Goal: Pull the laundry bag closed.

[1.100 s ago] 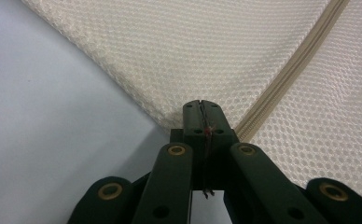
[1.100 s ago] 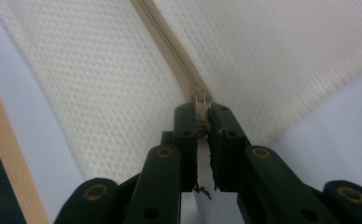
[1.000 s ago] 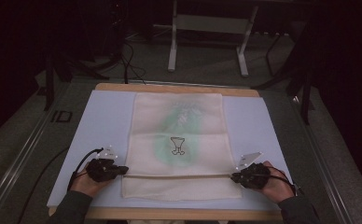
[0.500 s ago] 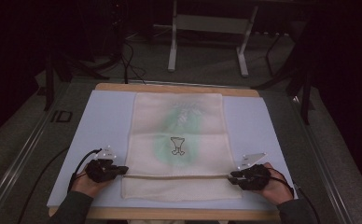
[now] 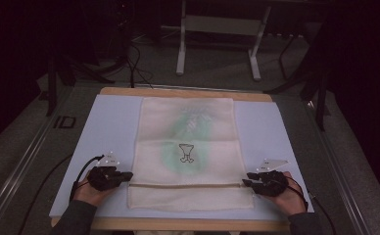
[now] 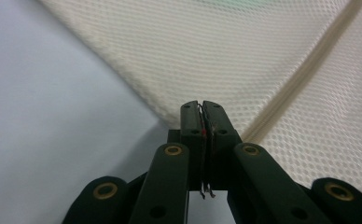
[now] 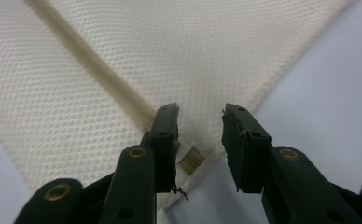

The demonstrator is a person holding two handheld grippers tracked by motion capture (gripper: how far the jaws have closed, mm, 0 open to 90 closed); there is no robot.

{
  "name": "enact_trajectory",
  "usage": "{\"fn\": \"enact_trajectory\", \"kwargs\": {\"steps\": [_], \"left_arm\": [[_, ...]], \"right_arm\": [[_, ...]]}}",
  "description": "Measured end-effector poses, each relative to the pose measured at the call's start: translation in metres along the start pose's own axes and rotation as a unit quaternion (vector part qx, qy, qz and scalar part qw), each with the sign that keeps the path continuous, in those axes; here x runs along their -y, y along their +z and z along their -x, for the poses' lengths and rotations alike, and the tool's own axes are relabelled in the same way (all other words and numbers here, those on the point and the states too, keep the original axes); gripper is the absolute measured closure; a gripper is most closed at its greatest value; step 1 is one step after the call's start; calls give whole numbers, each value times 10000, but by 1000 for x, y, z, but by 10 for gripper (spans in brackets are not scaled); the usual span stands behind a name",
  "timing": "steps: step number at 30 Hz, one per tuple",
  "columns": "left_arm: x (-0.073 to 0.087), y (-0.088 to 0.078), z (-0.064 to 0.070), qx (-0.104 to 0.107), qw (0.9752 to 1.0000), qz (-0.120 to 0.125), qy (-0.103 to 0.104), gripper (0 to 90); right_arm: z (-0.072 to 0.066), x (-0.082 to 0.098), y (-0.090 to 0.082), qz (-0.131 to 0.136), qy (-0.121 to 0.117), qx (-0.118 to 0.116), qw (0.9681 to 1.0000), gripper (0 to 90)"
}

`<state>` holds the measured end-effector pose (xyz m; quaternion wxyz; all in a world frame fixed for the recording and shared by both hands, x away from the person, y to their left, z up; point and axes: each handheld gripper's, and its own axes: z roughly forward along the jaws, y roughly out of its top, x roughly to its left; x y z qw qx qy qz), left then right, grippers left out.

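Both grippers low at mesh bag [image 5: 188, 156] edges

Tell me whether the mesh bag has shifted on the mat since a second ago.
No. The mesh bag lies where it did, its top edge still just short of the blue mat's far edge.

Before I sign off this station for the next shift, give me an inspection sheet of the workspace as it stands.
Surface: pale blue mat on a wooden table, flat.
Job's things: cream mesh bag lying flat, zipper band across its near end, small printed figure mid-bag.
Clutter: nothing seen.
Grippers: left gripper shut at the bag's left edge, whether mesh is pinched I cannot tell; right gripper open over the zipper's right end, jaws just been opening, nothing pinched.
Cables: one trails from each gripper; more on the floor beyond.
Surroundings: dark room, grey stand legs behind the table.
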<state>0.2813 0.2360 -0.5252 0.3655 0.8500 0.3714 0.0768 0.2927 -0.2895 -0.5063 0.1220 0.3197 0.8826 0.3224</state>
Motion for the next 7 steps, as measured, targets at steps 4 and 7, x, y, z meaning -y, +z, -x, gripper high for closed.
{"fn": "enact_trajectory", "kwargs": {"steps": [4, 7], "left_arm": [[2, -1, -4, -305, 9995, 16, -119, 862], [3, 0, -6, -491, 9987, -23, -146, 851]], "right_arm": [[3, 3, 3, 95, 166, 125, 9997, 645], [3, 6, 7, 13, 166, 74, 9998, 679]]}}
